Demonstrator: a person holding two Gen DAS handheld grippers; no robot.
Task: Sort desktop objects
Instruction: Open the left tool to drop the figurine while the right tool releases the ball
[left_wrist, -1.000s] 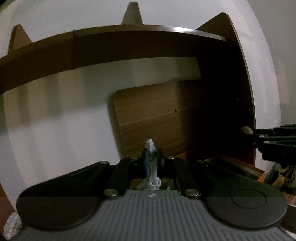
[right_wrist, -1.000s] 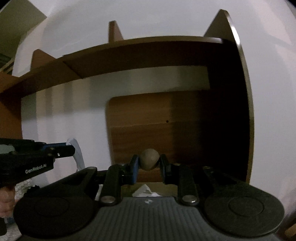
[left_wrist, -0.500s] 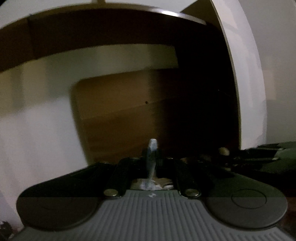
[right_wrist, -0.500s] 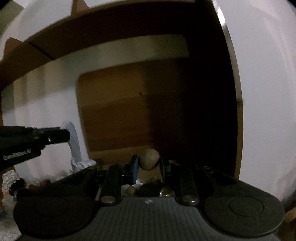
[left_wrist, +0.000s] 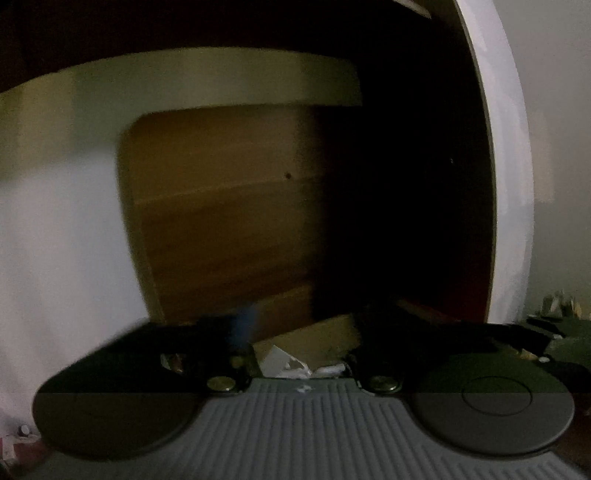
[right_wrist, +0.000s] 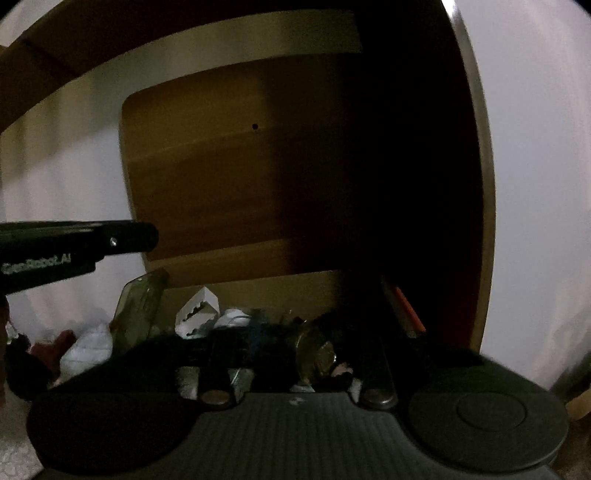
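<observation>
Opening, both tools: left tool (left_wrist: 301, 332), right tool (right_wrist: 295, 347), over clutter (right_wrist: 199, 314).

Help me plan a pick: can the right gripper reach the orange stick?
Probably yes: the orange stick lies uncovered just right of the right gripper, whose jaws are opening, gripping nothing.

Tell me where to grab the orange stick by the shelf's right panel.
The orange stick: probably mid-length, pinched across its thin width, coming from above-left. It is long, narrow and slanted, and the shelf's side panel stands close on its right.
</observation>
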